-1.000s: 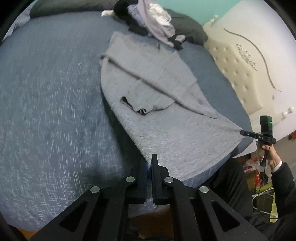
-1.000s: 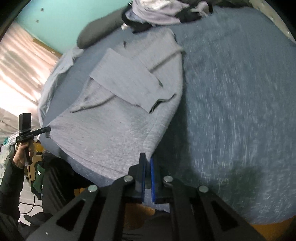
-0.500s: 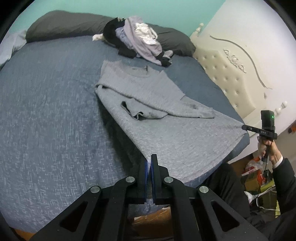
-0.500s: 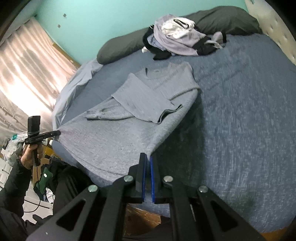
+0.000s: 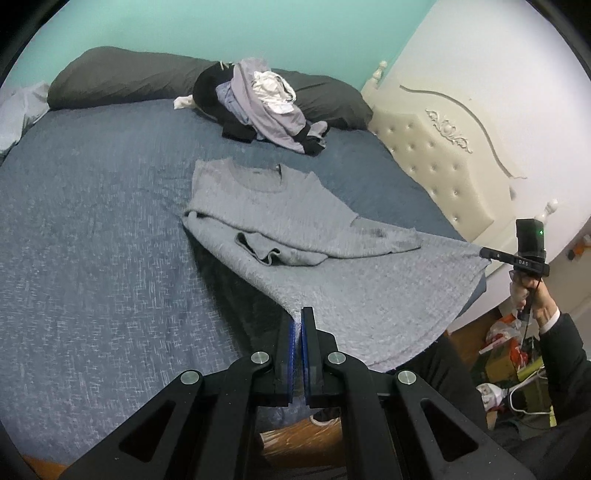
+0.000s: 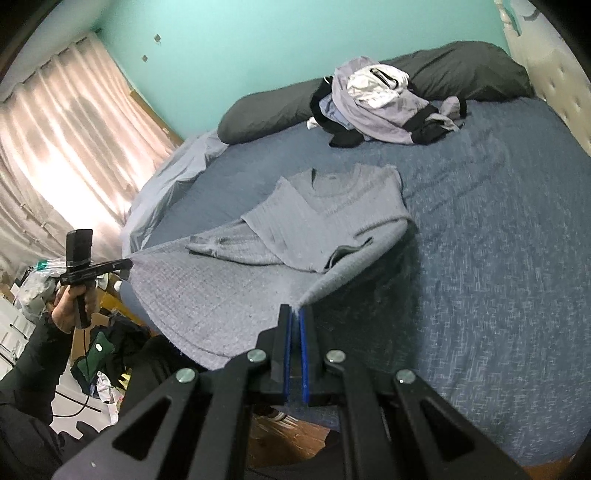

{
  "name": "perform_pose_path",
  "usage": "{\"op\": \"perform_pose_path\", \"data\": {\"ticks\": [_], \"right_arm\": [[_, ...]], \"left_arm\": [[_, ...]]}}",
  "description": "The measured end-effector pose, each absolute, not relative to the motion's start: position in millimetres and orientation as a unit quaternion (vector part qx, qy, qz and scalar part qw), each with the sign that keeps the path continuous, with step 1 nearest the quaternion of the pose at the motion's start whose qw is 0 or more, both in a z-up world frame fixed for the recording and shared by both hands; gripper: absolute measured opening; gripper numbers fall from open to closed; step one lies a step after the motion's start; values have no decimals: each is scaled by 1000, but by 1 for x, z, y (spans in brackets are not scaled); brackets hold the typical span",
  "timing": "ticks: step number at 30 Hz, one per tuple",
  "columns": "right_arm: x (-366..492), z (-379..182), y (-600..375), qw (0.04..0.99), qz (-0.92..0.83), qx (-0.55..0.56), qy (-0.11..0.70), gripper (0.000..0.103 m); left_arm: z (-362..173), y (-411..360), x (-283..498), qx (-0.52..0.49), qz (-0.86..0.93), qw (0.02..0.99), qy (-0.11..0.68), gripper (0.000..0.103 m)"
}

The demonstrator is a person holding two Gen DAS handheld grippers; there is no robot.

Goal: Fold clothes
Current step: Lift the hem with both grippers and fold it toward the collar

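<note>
Tools, left (image 5: 298, 320) and right (image 6: 291, 317): each pinching a hem corner of grey sweater (image 5: 295, 214); carry level toward collar, taut.

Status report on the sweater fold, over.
Left gripper and right gripper each shut on a hem corner of the grey sweater, hem lifted. Sleeves folded in. Clothes pile beyond collar.

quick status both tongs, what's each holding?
Left tongs: closed on a hem corner of the grey sweater.
Right tongs: closed on the other hem corner.

Teal wall (image 5: 229, 26), tufted headboard (image 5: 436, 173), curtained window (image 6: 62, 155)
</note>
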State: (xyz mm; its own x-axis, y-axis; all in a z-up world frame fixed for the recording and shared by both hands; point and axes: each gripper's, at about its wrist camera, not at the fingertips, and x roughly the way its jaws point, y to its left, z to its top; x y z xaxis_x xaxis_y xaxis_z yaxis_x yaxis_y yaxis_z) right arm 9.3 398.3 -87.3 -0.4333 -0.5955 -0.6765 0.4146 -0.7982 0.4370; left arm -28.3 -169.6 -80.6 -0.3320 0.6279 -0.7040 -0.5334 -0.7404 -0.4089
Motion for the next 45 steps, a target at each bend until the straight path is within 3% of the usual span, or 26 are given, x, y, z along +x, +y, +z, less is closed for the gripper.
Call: {"op": "perform_pose_path", "data": {"ticks": [11, 24, 45], "right_arm": [[42, -46, 401, 321, -852, 405, -88, 4], [47, -40, 407, 321, -853, 404, -83, 4], [-119, -78, 399, 288, -839, 450, -104, 4]], "left_arm": [[-49, -185, -2, -433, 824, 362, -53, 3], [-48, -188, -1, -433, 822, 363, -64, 3], [-101, -175, -163, -473, 810, 327, -116, 3]]}}
